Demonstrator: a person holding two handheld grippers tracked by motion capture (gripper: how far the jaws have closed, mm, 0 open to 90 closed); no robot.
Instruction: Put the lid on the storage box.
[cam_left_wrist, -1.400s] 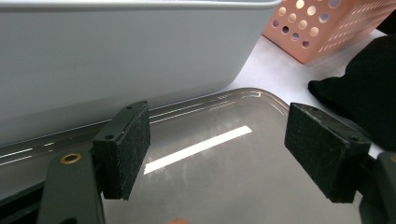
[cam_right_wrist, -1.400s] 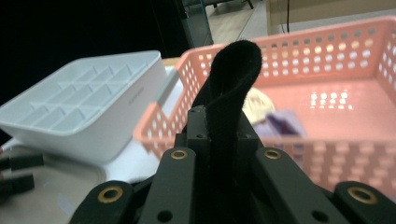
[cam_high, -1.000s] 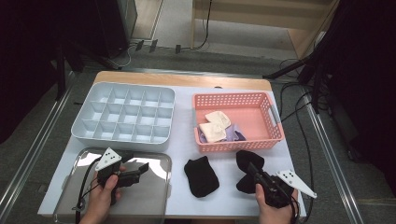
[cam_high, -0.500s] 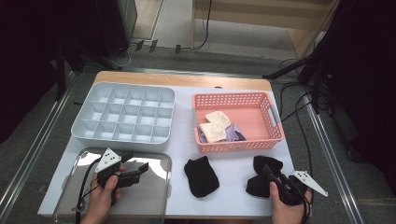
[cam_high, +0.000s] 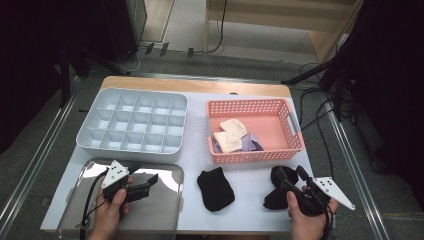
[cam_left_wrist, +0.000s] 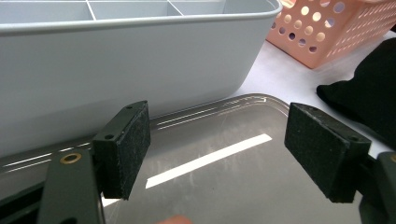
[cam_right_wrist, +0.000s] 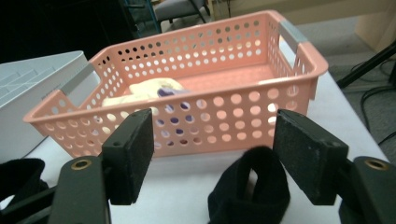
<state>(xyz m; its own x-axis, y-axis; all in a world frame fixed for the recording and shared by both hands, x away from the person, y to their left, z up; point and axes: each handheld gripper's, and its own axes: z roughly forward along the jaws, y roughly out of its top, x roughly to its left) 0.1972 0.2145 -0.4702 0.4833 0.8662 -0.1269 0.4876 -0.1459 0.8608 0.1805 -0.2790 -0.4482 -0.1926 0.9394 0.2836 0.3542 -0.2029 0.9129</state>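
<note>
Table: white top (cam_high: 250, 192) with a wooden far edge, dark floor and cables behind; it carries every item below.
Divided tray: grey compartment box (cam_high: 132, 125) at the far left, all cells bare as far as the high view shows.
Metal tray: shiny steel tray (cam_high: 165, 210) at the near left, nothing lying on it.
Basket: pink perforated basket (cam_high: 295, 127) at the far right, holding 2 cream socks (cam_high: 230, 135) and a purple one (cam_high: 252, 144) beside them.
Left black sock: folded flat (cam_high: 215, 187) on the table, between the metal tray and the right hand.
Right black sock: bunched (cam_right_wrist: 250, 189) on the table just in front of the basket, lying between the right fingers but not pressed by them.
Right gripper: (cam_right_wrist: 212, 158) its fingers have just been opening and now stand wide, gripping nothing.
Left gripper: (cam_left_wrist: 217, 149) hovers over the metal tray, fingers well apart, nothing between them.
Progress: 2 black socks lie out on the table, seemingly a matched pair; 3 socks remain in the basket, and by my reading no sock has yet reached the divided tray, so most sorting is left.
</note>
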